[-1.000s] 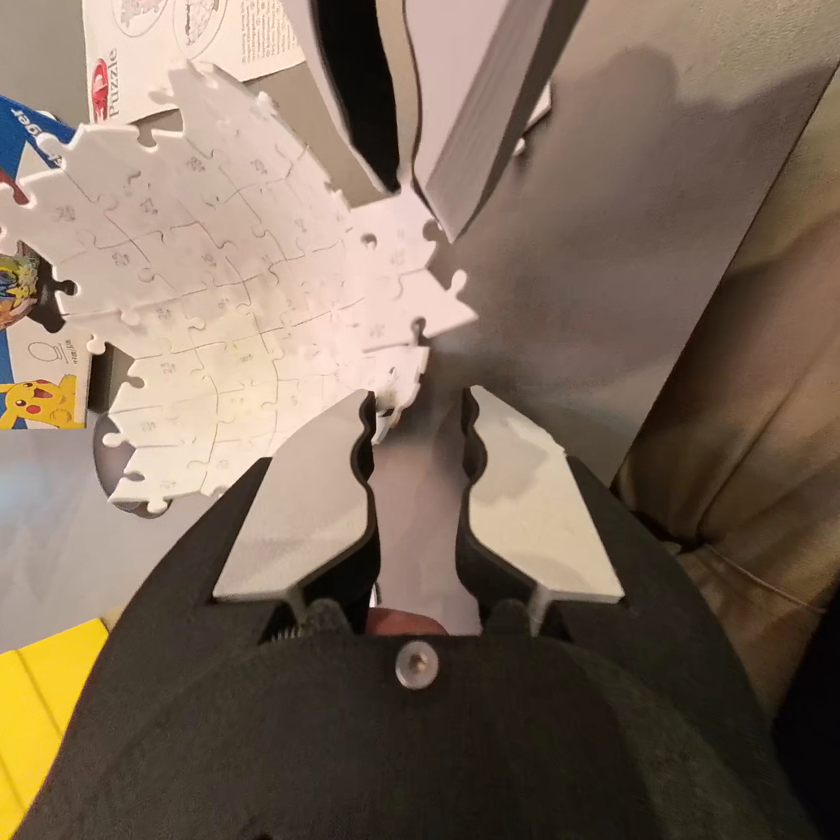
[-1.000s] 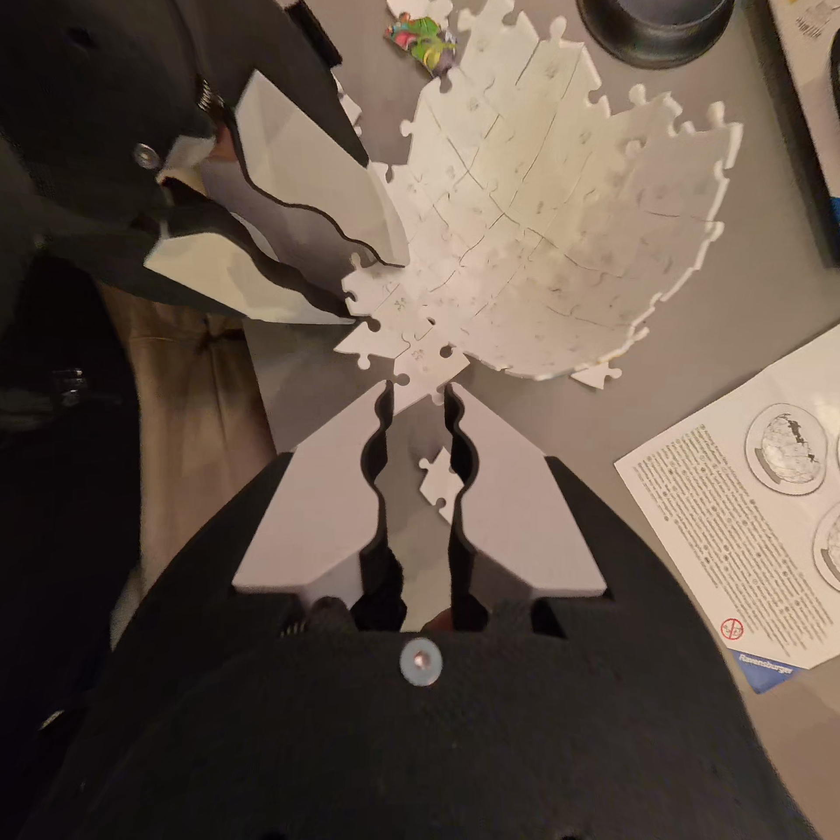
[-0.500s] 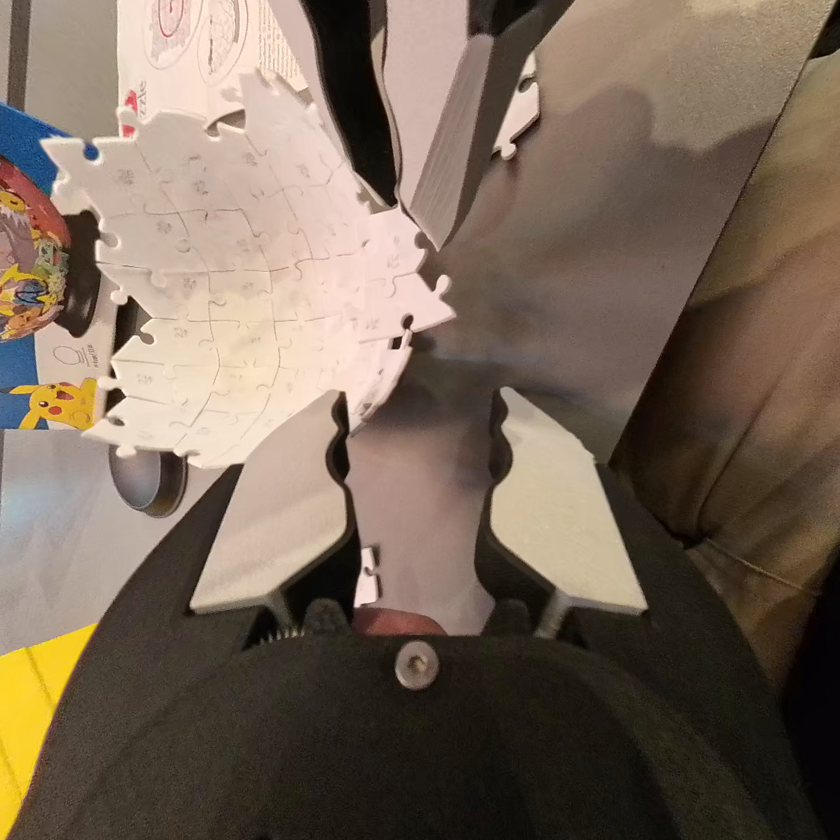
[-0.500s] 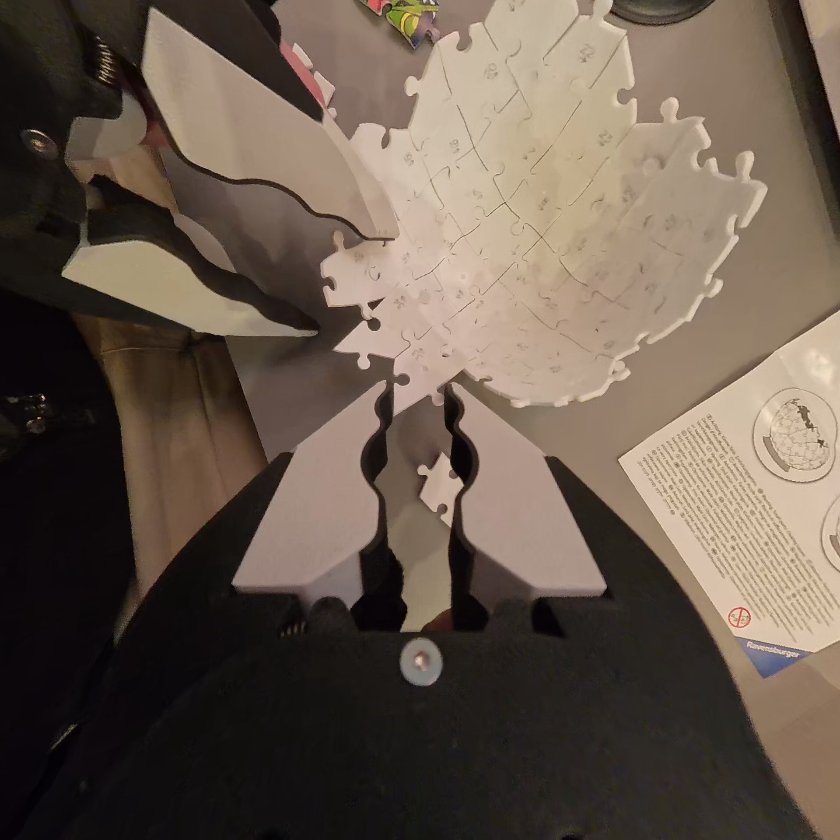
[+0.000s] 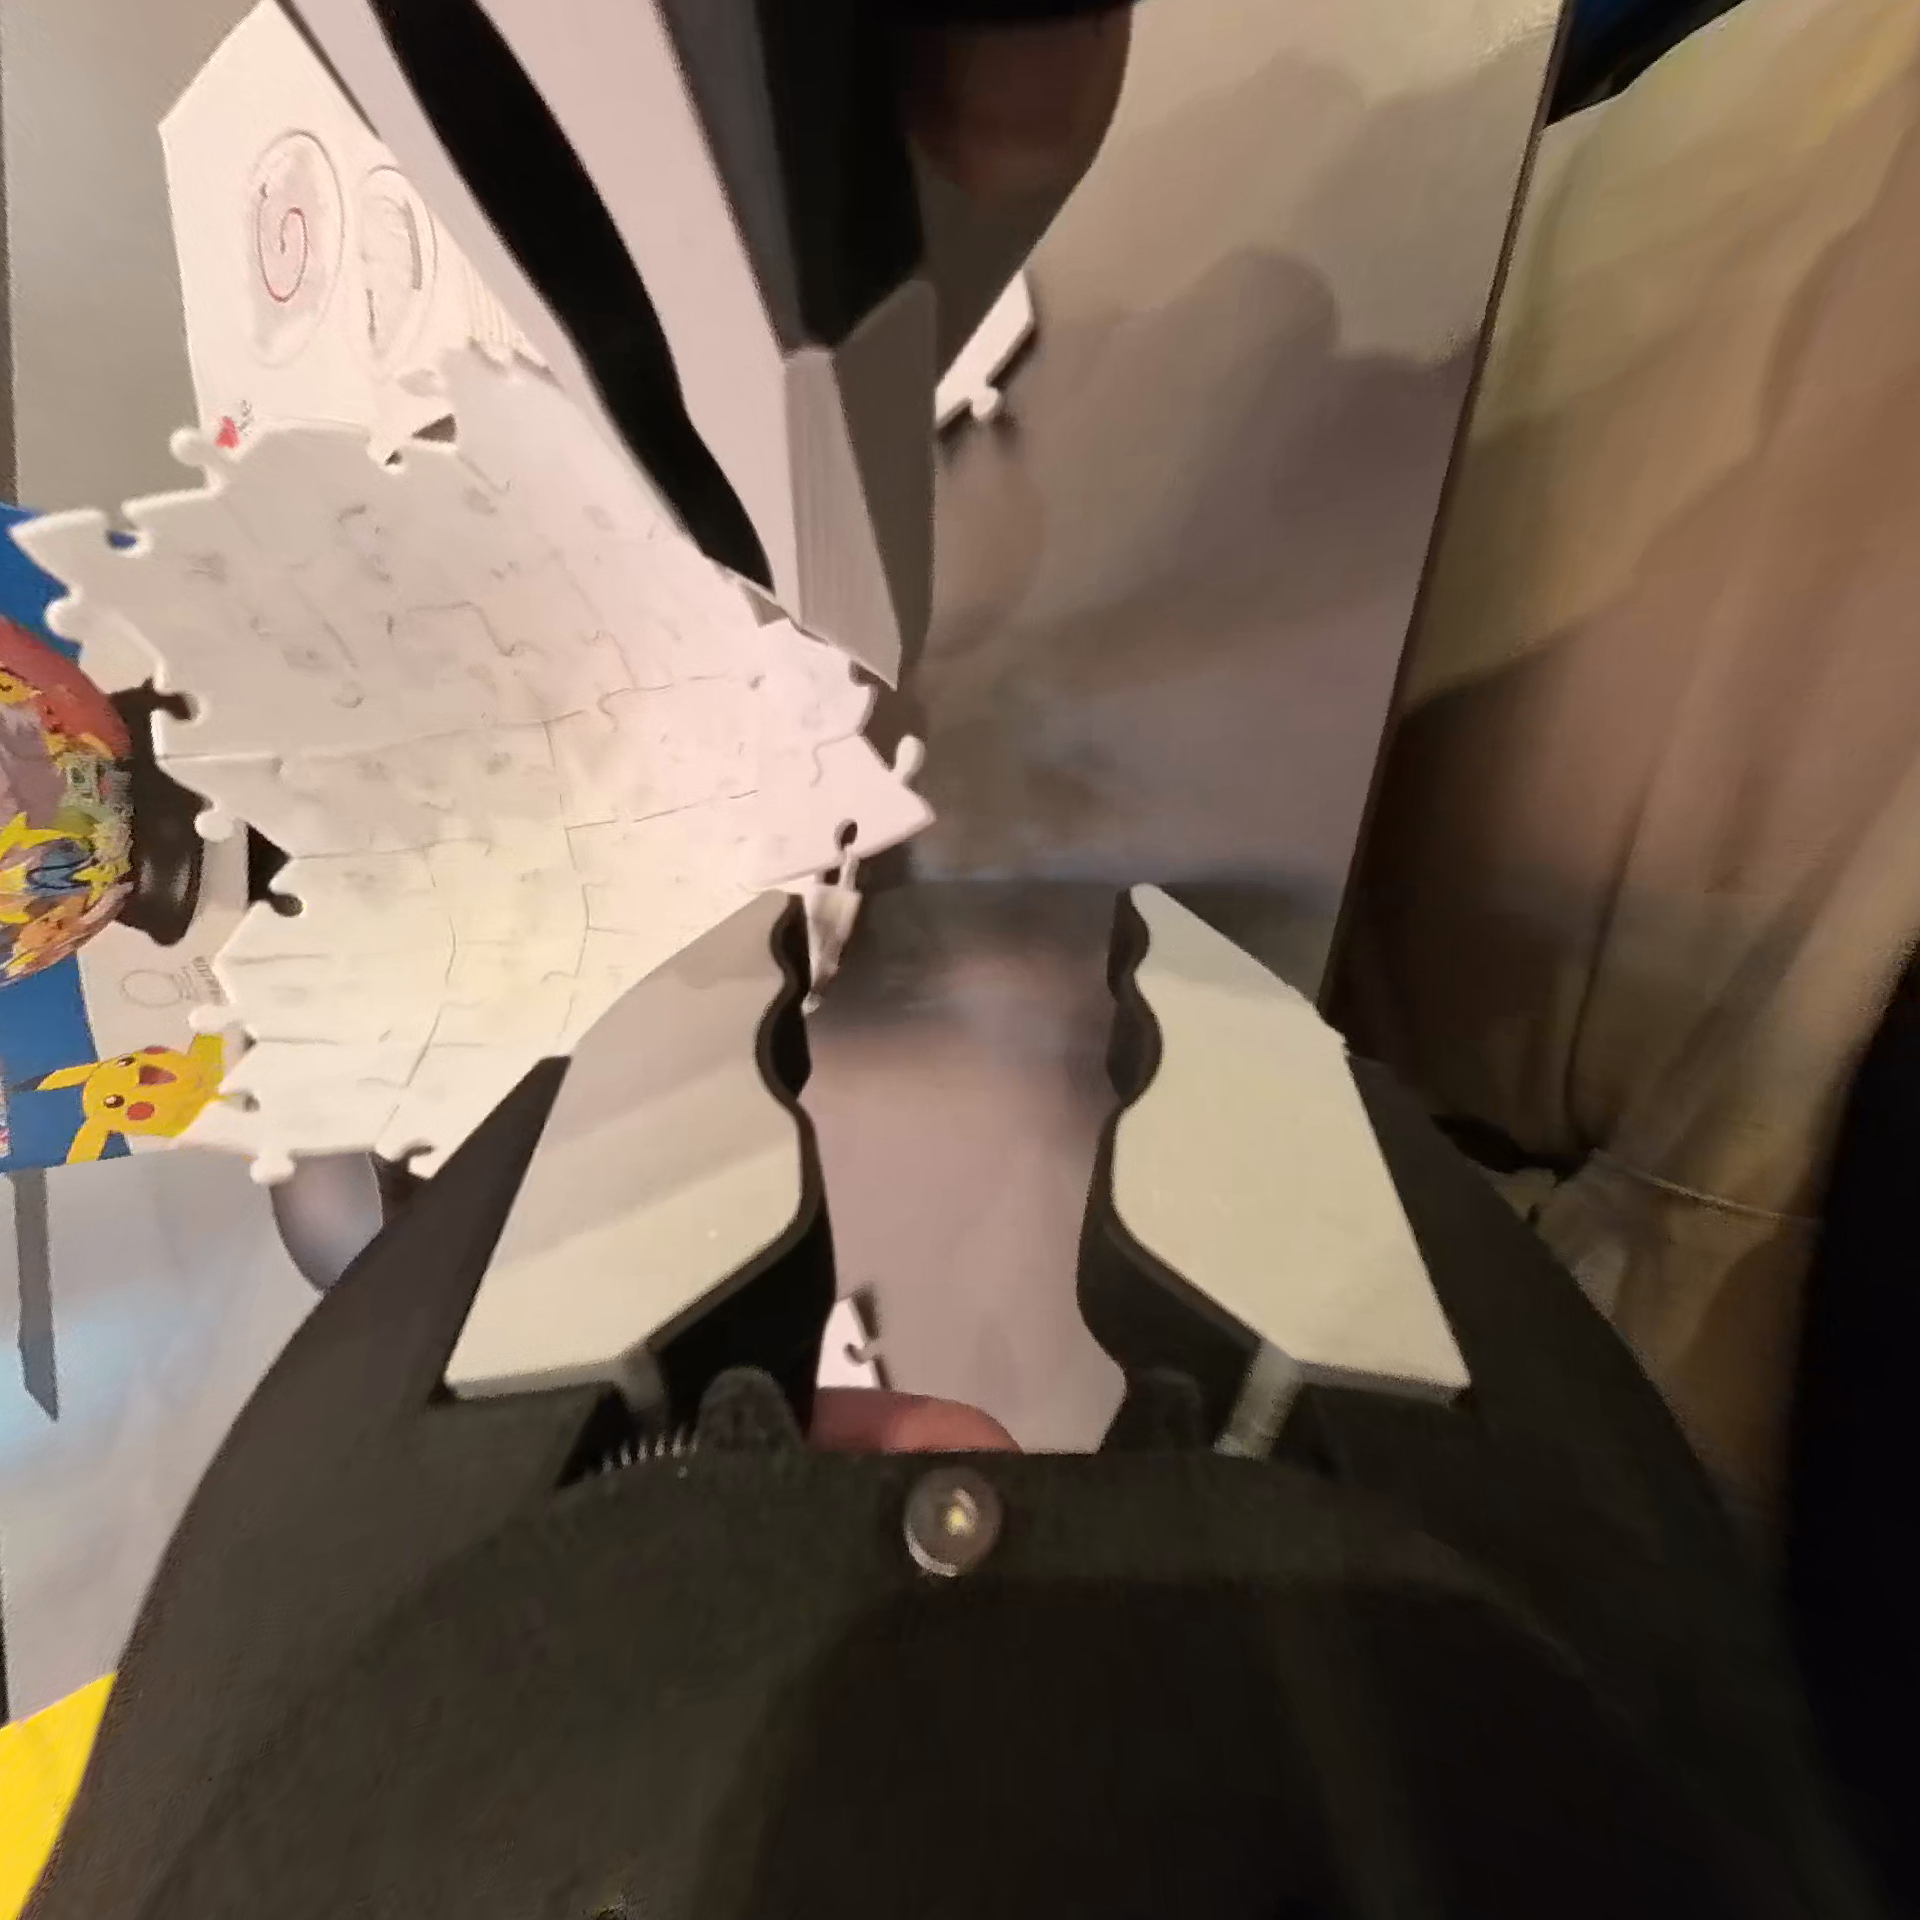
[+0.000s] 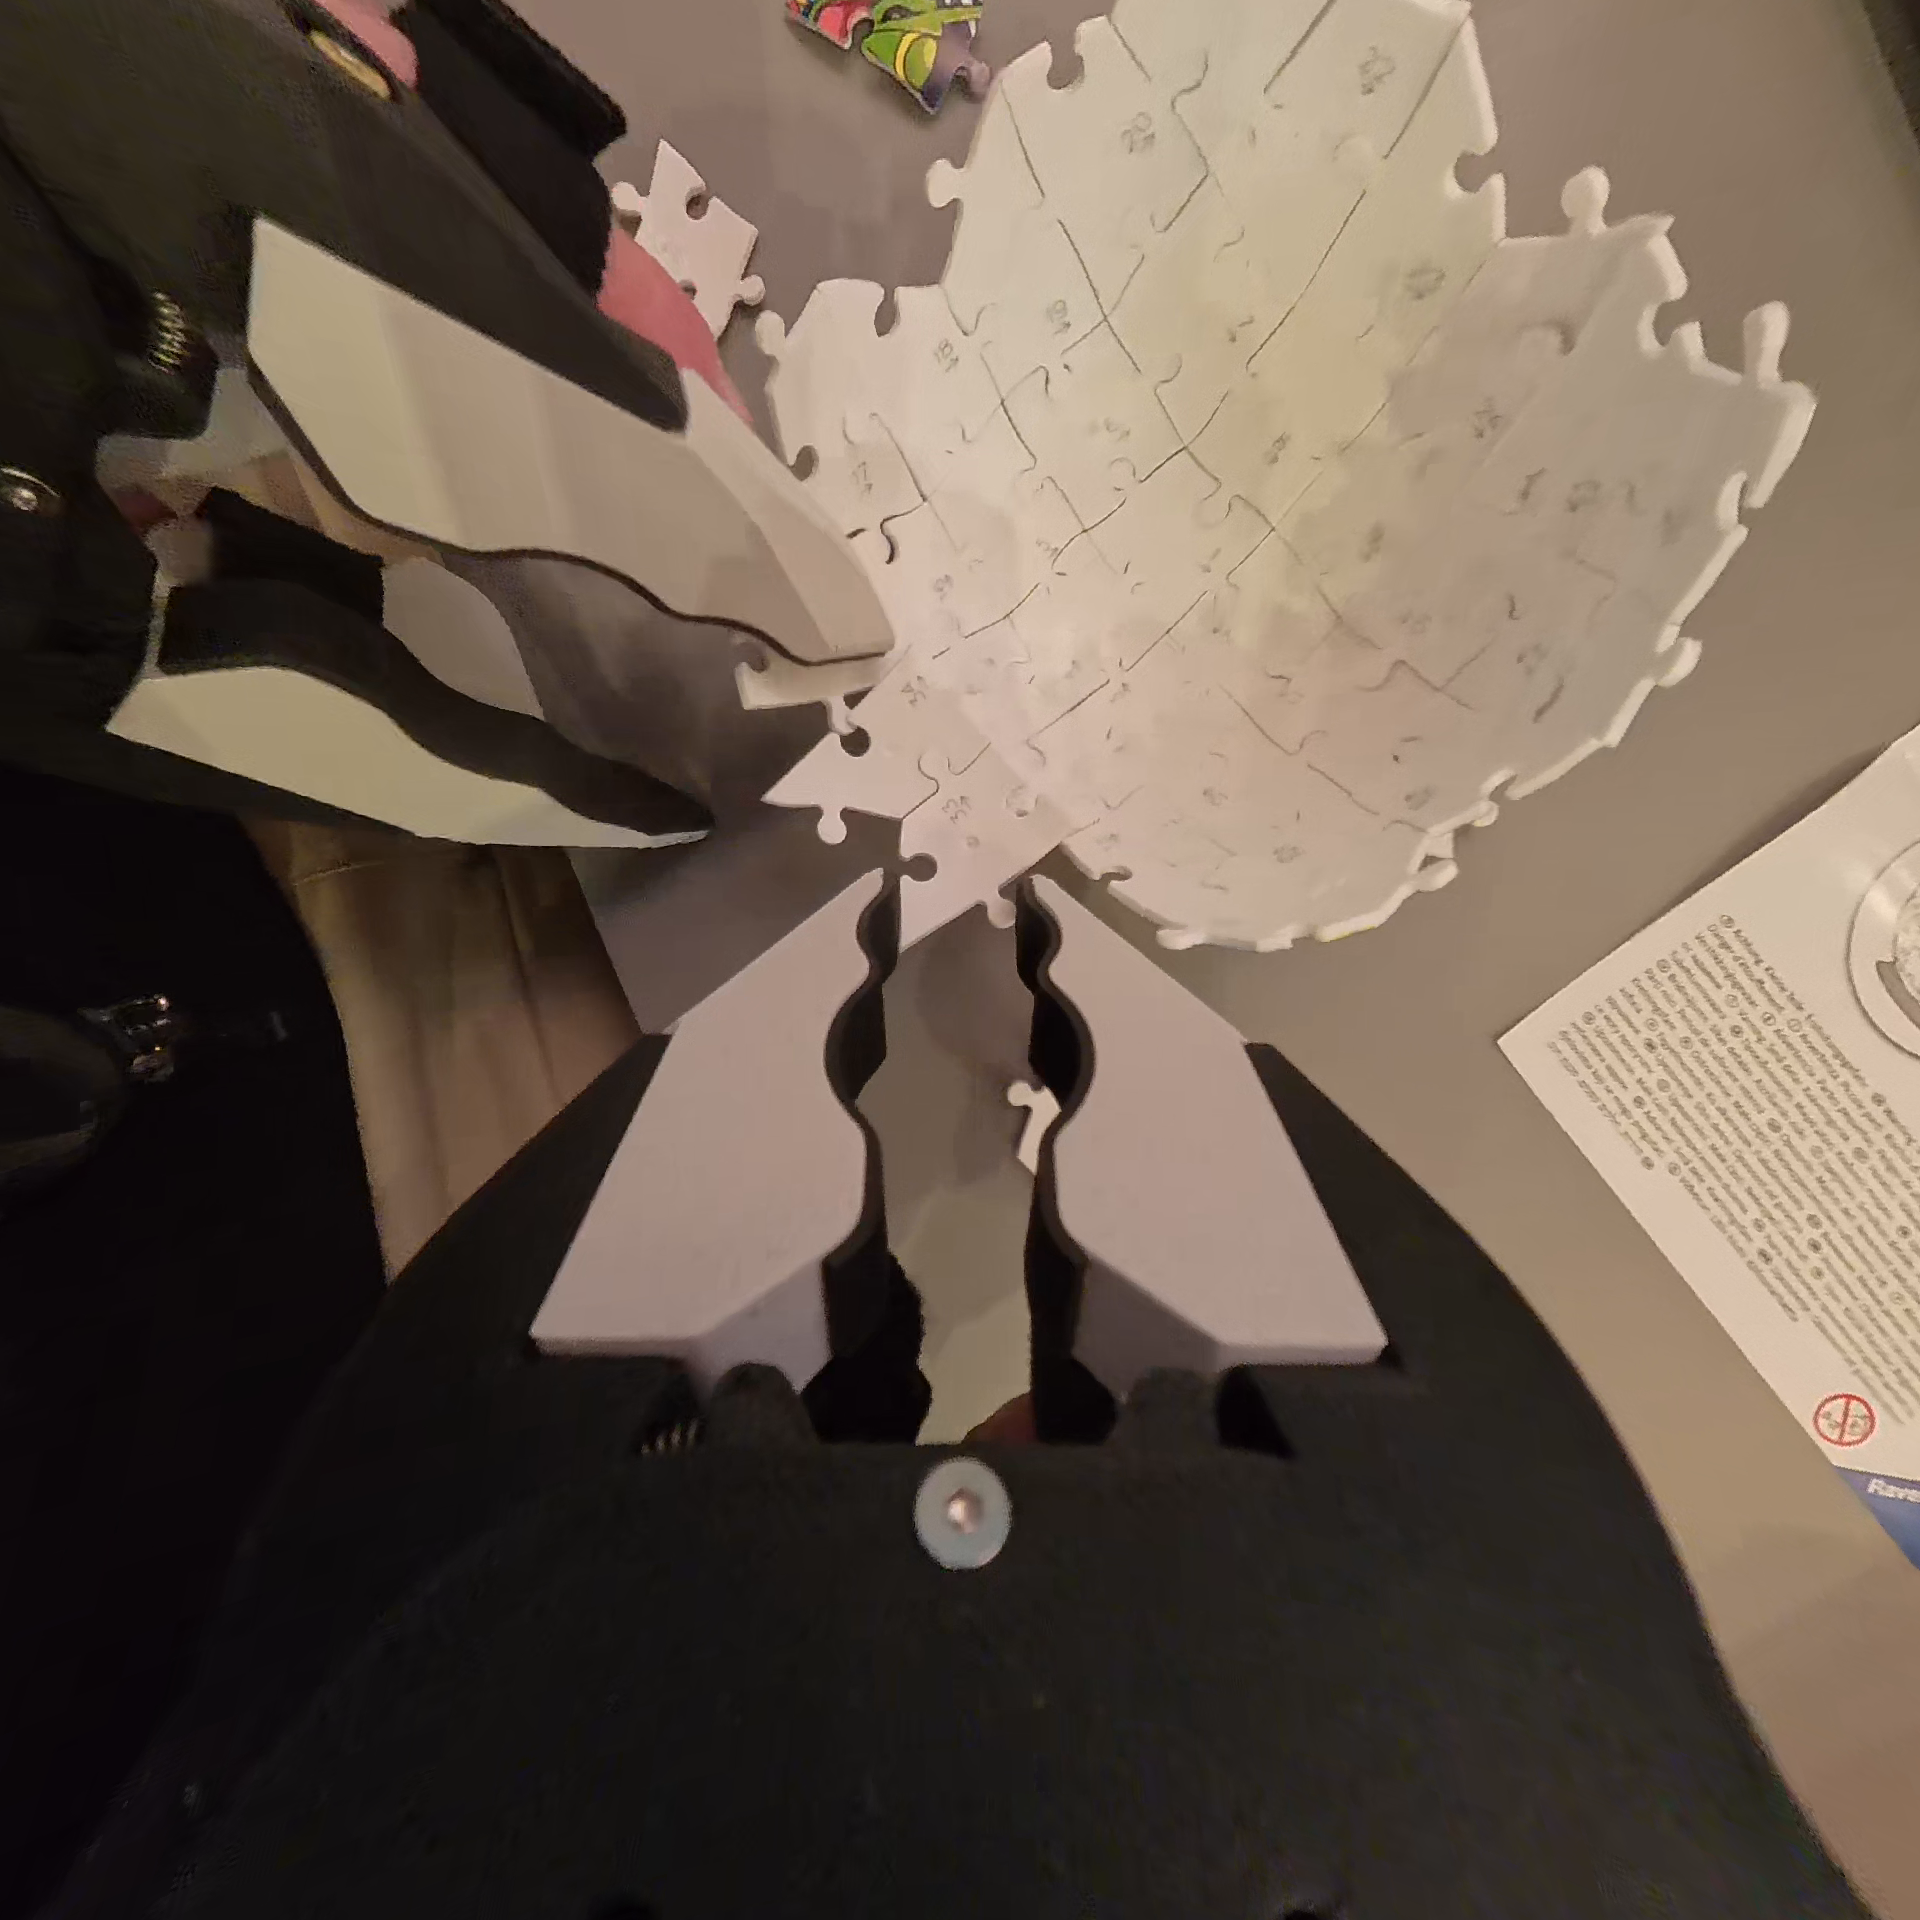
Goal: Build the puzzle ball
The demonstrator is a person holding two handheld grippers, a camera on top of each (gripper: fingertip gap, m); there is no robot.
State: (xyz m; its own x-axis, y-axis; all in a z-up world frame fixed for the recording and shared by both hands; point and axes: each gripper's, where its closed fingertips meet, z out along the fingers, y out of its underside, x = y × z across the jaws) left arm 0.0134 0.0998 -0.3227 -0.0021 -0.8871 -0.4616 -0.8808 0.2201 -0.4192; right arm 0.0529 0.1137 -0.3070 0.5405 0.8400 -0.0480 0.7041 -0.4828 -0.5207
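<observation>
The half-built puzzle ball is a curved white shell of joined pieces (image 6: 1299, 520), held above the grey table with its inner side facing me; it also shows in the left wrist view (image 5: 468, 790). My right gripper (image 6: 958, 888) is shut on the shell's near edge piece and comes in from the top of the left wrist view (image 5: 831, 623). My left gripper (image 5: 961, 914) is open and holds nothing. Its left finger (image 5: 665, 1091) lies against the shell's rim. In the right wrist view the left gripper (image 6: 790, 738) stands at the shell's left edge, upper finger touching an edge piece.
Loose white pieces (image 6: 691, 234) (image 6: 1034, 1122) and a coloured piece (image 6: 904, 42) lie on the table. An instruction sheet (image 6: 1714, 1143) lies at the right. The puzzle box (image 5: 94, 935) stands left of the shell. The table edge and beige cloth (image 5: 1662, 831) are on the right. About 5 centimetres separates my left fingertips from my right.
My left gripper's jaws have opened wider. The shell has turned and tilted in my right gripper's hold, its rim staying against the left finger.
</observation>
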